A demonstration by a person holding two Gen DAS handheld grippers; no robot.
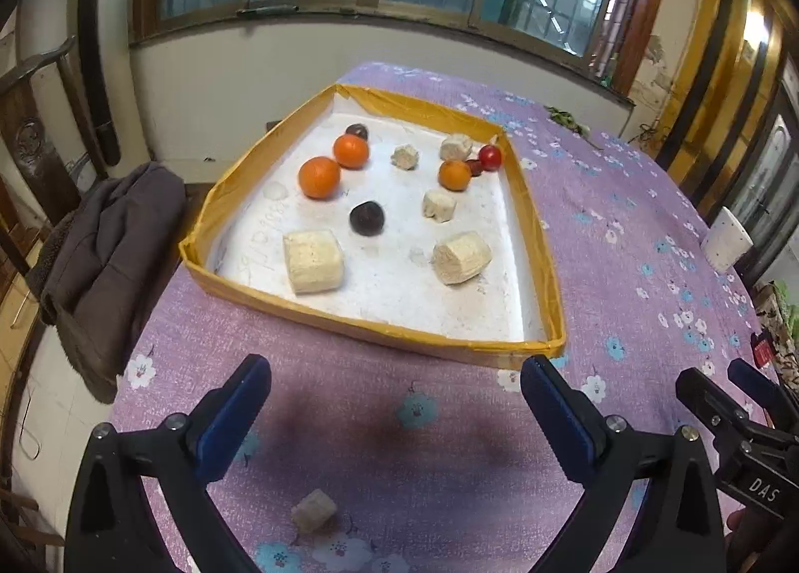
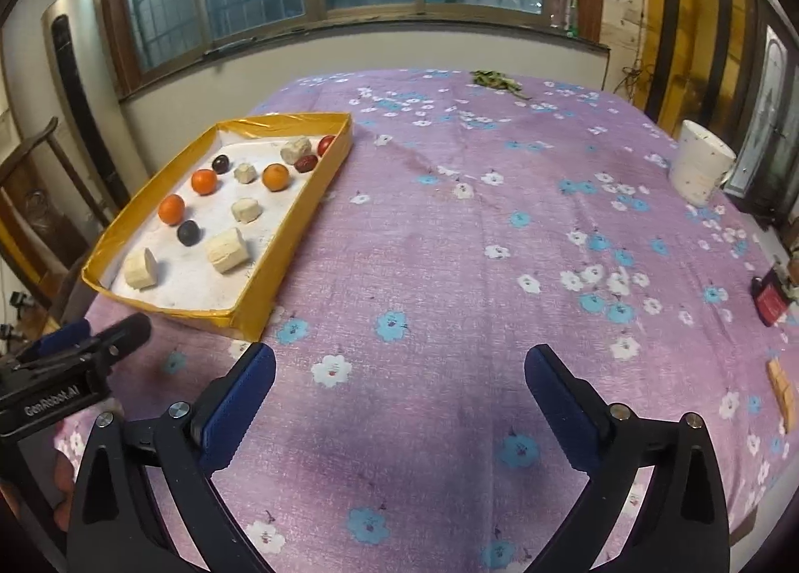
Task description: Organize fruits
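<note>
A yellow-rimmed tray (image 1: 349, 321) with a white floor lies on the purple flowered cloth; it also shows in the right wrist view (image 2: 299, 218). In it are three oranges (image 1: 319, 177), dark plums (image 1: 366, 218), a red fruit (image 1: 490, 156) and several pale cut chunks (image 1: 313, 261). One pale chunk (image 1: 313, 510) lies on the cloth outside the tray, just below my left gripper (image 1: 394, 393). My left gripper is open and empty, short of the tray's near edge. My right gripper (image 2: 399, 381) is open and empty over bare cloth, right of the tray.
A white cup (image 2: 699, 168) stands at the table's right edge. A red-black item (image 2: 771, 296) and a tan strip (image 2: 781, 391) lie at the right. Green leaves (image 2: 494, 80) lie at the far edge. A chair with a grey coat (image 1: 110, 243) stands left.
</note>
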